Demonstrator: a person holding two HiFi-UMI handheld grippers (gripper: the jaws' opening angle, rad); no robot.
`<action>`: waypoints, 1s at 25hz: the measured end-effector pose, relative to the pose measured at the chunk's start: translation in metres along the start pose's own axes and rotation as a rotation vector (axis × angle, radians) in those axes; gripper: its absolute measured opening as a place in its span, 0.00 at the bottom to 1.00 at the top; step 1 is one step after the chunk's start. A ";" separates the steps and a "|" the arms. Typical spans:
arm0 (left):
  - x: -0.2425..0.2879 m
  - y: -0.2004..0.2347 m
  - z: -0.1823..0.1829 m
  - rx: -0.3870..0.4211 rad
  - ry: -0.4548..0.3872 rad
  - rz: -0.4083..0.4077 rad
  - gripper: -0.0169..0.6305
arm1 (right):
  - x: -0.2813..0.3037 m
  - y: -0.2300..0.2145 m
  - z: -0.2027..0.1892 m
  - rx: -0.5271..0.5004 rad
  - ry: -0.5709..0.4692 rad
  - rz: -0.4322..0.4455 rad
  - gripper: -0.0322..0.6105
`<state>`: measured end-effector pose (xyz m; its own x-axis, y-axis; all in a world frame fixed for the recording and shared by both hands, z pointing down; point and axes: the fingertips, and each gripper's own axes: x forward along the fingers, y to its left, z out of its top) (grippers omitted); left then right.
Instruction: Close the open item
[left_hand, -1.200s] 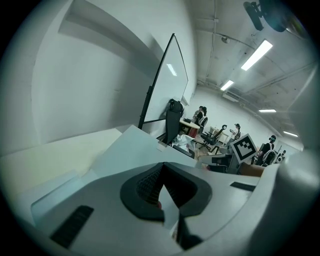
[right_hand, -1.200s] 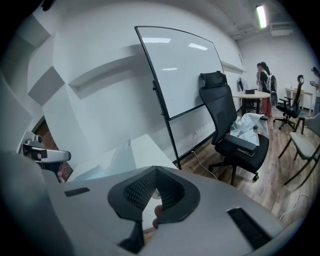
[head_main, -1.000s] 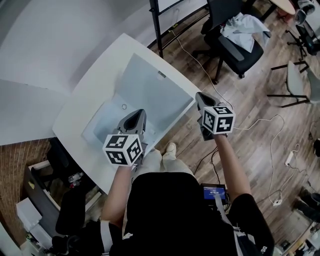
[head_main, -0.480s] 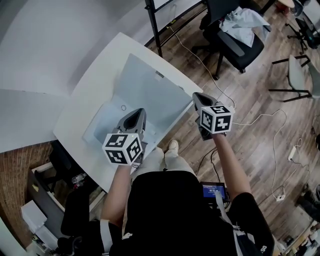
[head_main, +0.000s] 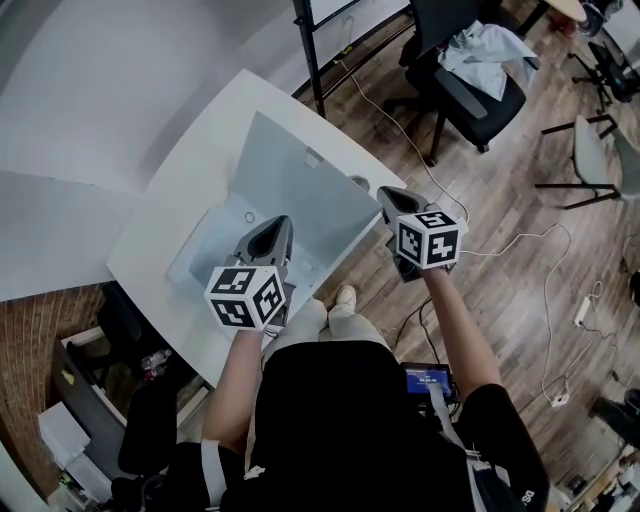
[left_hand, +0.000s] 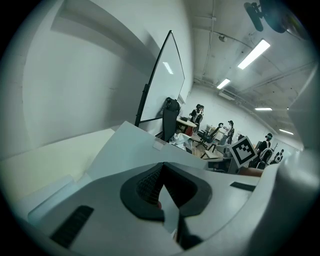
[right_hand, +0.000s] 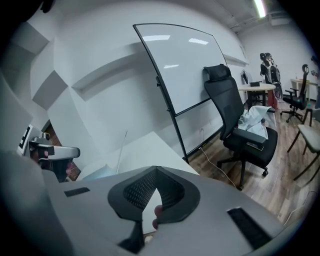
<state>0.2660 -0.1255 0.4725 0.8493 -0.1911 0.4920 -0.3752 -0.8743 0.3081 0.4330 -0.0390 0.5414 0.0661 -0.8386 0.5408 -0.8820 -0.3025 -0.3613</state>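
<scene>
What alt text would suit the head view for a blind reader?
From above: a person's left gripper and right gripper each pinch an edge of an open pale blue box on a white table; an office chair stands beyond.

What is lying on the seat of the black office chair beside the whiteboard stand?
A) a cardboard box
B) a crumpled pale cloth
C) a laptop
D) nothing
B: a crumpled pale cloth lies on the black office chair, as the head view and the right gripper view both show.
</scene>
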 end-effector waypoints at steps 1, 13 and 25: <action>-0.002 0.001 0.000 0.000 -0.004 0.000 0.04 | 0.000 0.005 0.000 -0.003 0.000 0.009 0.11; -0.043 0.012 0.002 -0.025 -0.072 0.041 0.04 | -0.004 0.071 0.001 -0.104 0.025 0.178 0.11; -0.079 0.025 -0.003 -0.054 -0.122 0.079 0.04 | -0.004 0.131 -0.004 -0.190 0.095 0.320 0.11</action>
<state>0.1881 -0.1302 0.4438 0.8541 -0.3141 0.4147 -0.4593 -0.8295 0.3176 0.3152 -0.0732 0.4951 -0.2619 -0.8287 0.4947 -0.9223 0.0641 -0.3810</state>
